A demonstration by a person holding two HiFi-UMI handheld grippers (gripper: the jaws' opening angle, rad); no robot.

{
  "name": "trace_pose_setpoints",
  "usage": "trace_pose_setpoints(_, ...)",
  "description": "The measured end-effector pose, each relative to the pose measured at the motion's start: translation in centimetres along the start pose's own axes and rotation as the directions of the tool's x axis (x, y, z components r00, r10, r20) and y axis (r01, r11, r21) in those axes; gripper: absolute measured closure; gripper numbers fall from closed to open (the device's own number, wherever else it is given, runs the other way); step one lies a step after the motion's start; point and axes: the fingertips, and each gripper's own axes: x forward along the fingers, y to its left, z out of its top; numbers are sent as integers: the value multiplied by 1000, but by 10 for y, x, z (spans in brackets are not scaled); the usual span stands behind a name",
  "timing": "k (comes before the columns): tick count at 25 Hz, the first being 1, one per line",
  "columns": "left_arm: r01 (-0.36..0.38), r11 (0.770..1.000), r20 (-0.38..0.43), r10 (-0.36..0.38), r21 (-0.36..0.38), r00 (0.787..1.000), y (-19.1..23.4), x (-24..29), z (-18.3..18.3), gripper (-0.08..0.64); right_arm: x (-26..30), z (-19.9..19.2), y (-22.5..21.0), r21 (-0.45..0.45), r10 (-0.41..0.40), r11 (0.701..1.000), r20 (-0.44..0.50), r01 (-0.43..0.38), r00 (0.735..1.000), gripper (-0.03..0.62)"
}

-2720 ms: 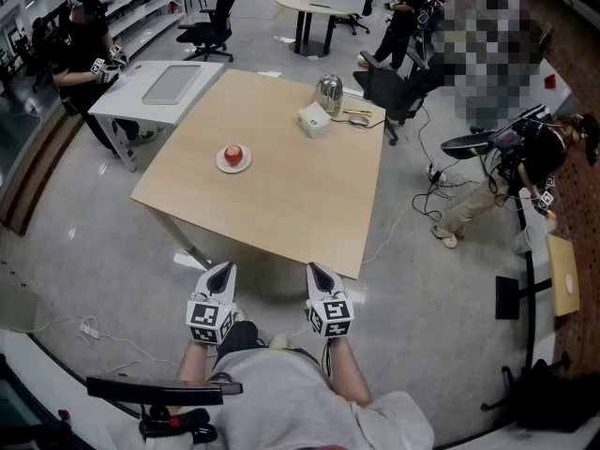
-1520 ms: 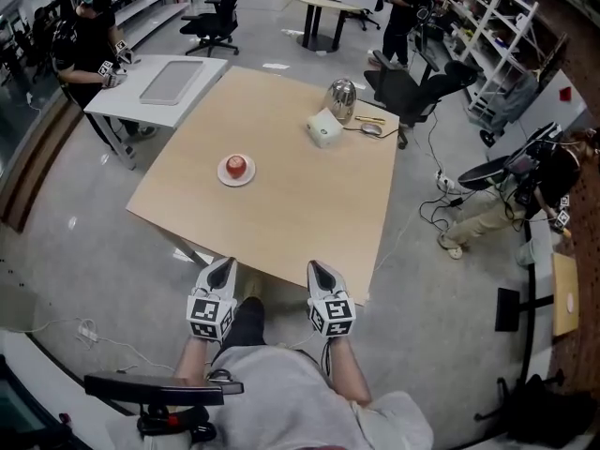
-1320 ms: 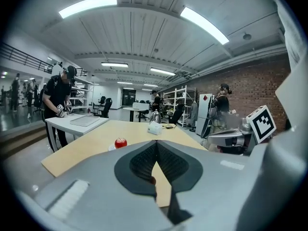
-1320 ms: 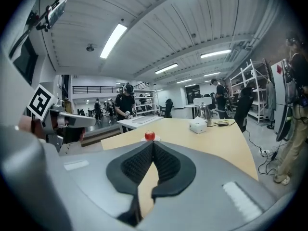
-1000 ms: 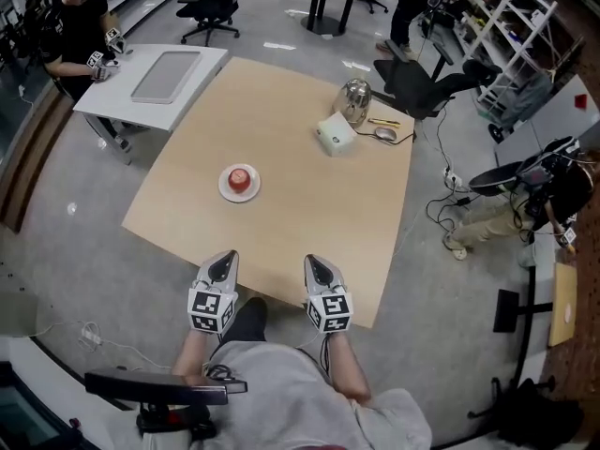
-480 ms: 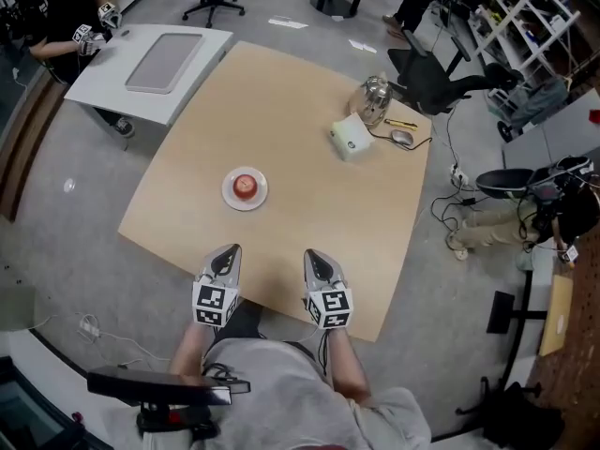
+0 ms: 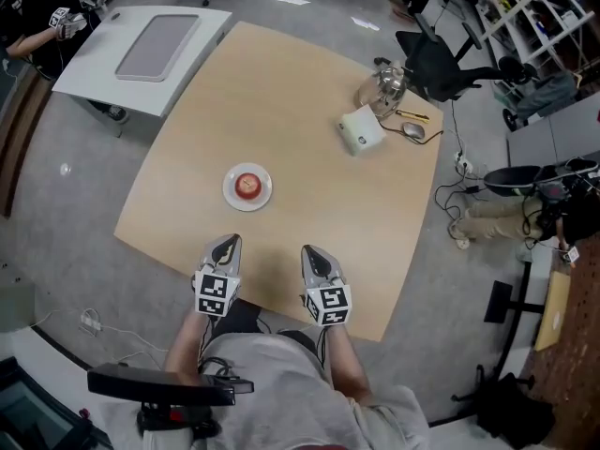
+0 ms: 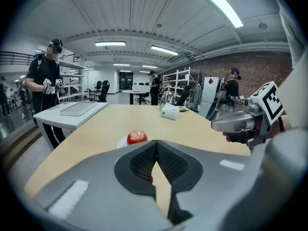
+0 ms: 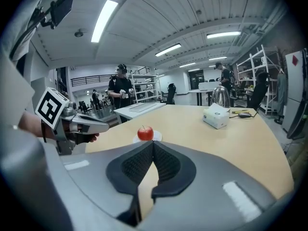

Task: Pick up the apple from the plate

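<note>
The apple [image 7: 247, 185] on its plate [image 7: 267, 193] lies just ahead of the left hand-held gripper [image 7: 227, 244], farther from the right hand-held gripper [image 7: 312, 252]; both are closed and empty.

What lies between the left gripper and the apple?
Nothing but bare tabletop, as the head view shows, from the left gripper to the plate holding the apple.

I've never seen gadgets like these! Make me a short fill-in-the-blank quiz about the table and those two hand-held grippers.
1. The apple on the wooden table is ____ in colour.
2. The apple rests on a small white ____.
3. The left gripper and the right gripper are both empty, with their jaws ____.

Missing words: red; plate; shut.
</note>
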Motion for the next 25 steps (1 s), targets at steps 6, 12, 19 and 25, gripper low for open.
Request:
trace_pose_setpoints(6,21,1000,-29,-20,17,999,14,26,-2,537,11,-6,-7,27,-32,999,-31,33,999,586)
trace_pose_setpoints(12,42,999,-30,-41,26,999,31,51,2,506,27,-5,-12,42,-55,998,-36,56,998,586)
trace_pose_setpoints(19,77,997,-56,-75,29,996,40,82,2,431,38,-4,-23,67,-74,995,-51,77,996,586)
trace_pose_setpoints(25,103,995,-89,-102,8,991,47,106,-5,352,40,-5,-35,90,-97,991,-68,103,993,586)
